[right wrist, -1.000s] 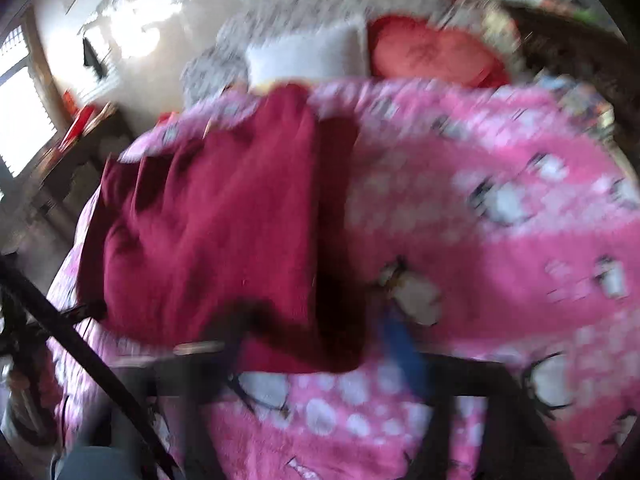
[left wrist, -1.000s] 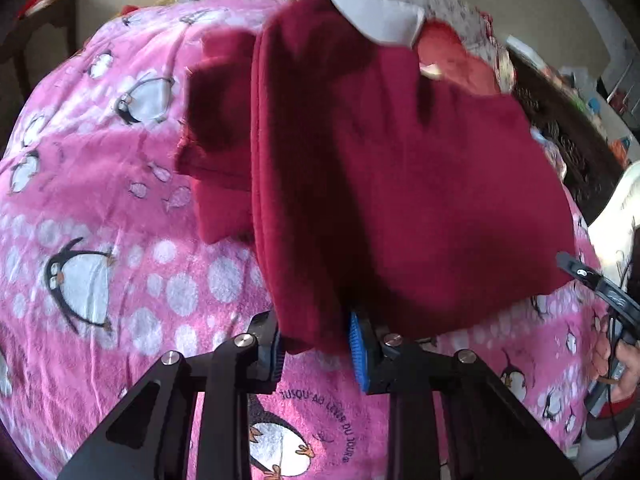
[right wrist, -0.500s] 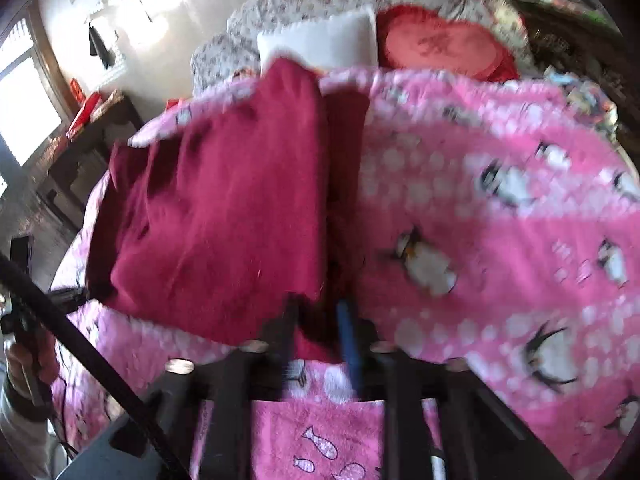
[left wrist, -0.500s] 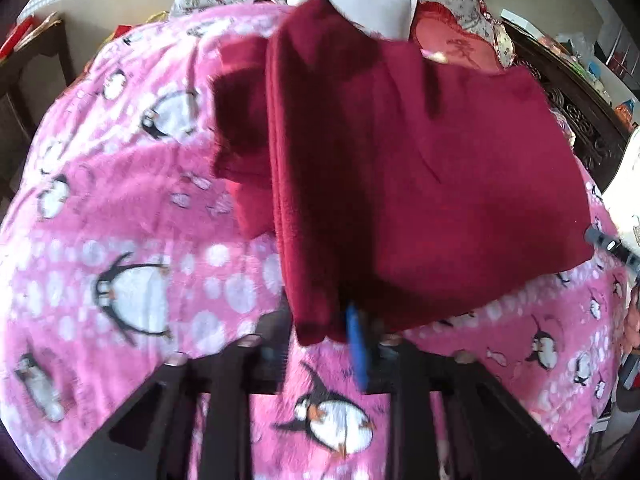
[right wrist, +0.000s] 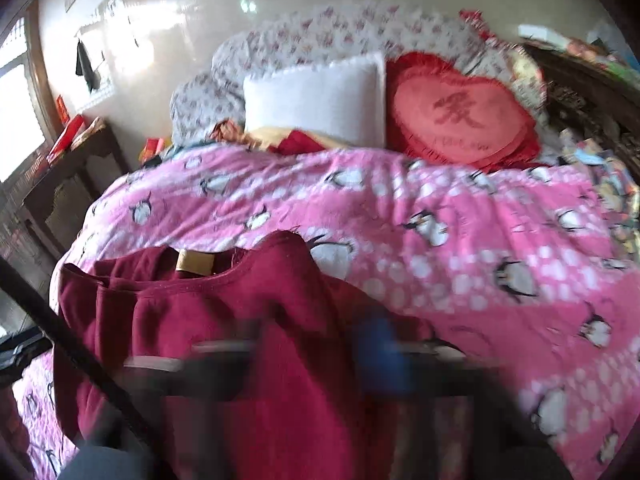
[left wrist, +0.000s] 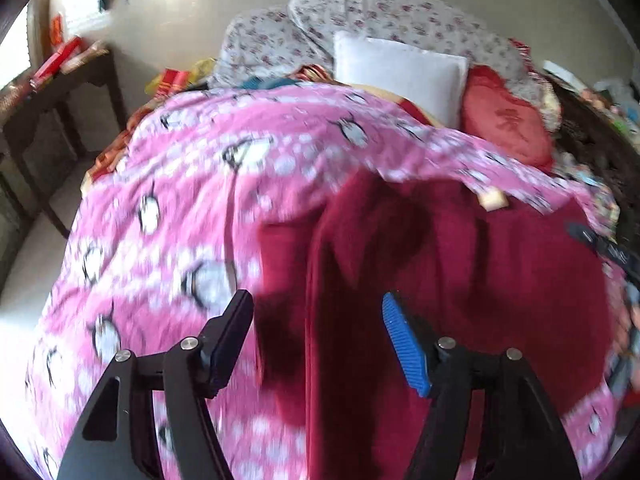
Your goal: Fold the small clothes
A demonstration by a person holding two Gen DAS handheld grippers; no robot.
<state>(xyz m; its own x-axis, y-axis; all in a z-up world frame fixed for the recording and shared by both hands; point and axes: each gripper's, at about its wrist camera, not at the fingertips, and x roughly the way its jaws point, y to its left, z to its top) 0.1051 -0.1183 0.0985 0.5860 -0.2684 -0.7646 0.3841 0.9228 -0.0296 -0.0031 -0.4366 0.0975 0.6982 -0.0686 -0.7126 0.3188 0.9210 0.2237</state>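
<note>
Change: a second ago we had the dark red garment (left wrist: pixel 460 280) pinched in the left gripper (left wrist: pixel 316 332) and hanging in front of it; now it lies on the pink penguin blanket (left wrist: pixel 192 208) and the pads no longer touch it.
Left gripper: our jaws are opening, spread wide; a folded edge of the garment lies between them, ungripped, with the blue pad (left wrist: pixel 404 348) clear of the cloth.
Right gripper: our right gripper (right wrist: pixel 320 364) is badly smeared by blur, so we cannot see the fingers clearly; we take it as clenched, pressed together, and cannot tell whether any cloth is caught between.
Garment: lying on the near part of the bed, neckline and tan label (right wrist: pixel 194 262) facing the pillows, one side doubled over into a long vertical fold.
Bed head: we see a white pillow (right wrist: pixel 316 100) beside a red heart cushion (right wrist: pixel 460 116), floral bedding behind both.
Left side: dark wooden table (left wrist: pixel 60 92) by the wall.
</note>
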